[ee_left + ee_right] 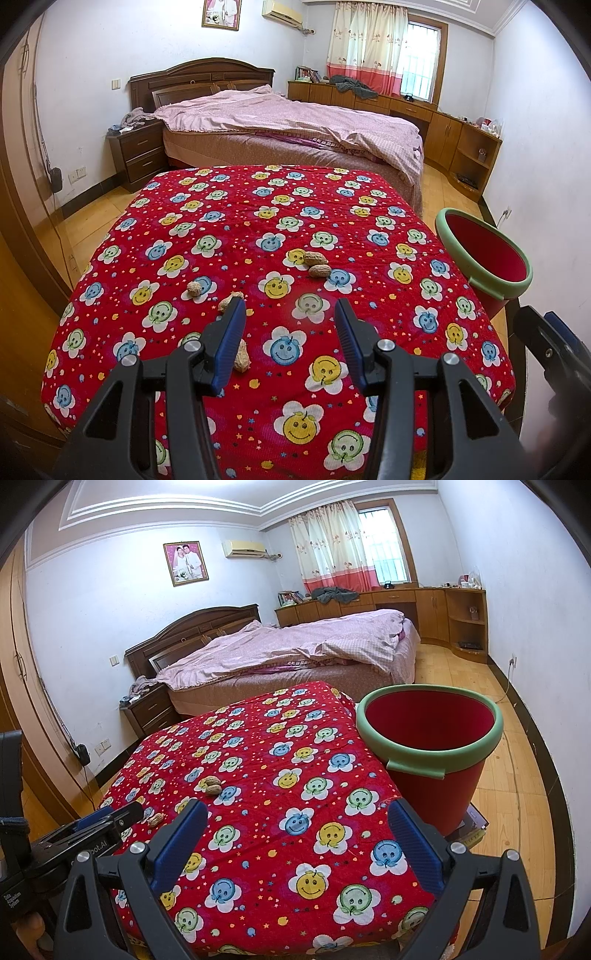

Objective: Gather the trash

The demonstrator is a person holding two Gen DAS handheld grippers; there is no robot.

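Only a little writing can be read: in the right wrist view the black body of the left gripper (122, 814) carries pale lettering ending in "bot.AI", and a small label lower on its side reads roughly "Data Acquisition System", too small to be sure of

On the red smiley-flower quilt (369, 221) lie five peanuts in their shells. Two of them, the peanut pair (314, 263), lie touching near the middle of the quilt, each with its long axis running roughly left to right in the left wrist view. A rounder peanut (193, 288) lies apart to the left, its axis hard to tell. A fourth, the half-hidden peanut (227, 301), shows just past the tip of the left finger, tilted up toward the right. The nearest peanut (242, 356) lies just beside the inner face of that finger, long axis running almost straight away from the camera

The left gripper (290, 308) hangs over the quilt with its blue pads spread and pinching nothing. The right gripper (297, 808) is likewise spread wide over the quilt's near right part, with nothing between its pads

A red bin with a green rim (428, 738) stands upright just beside the quilt's right edge, mouth up
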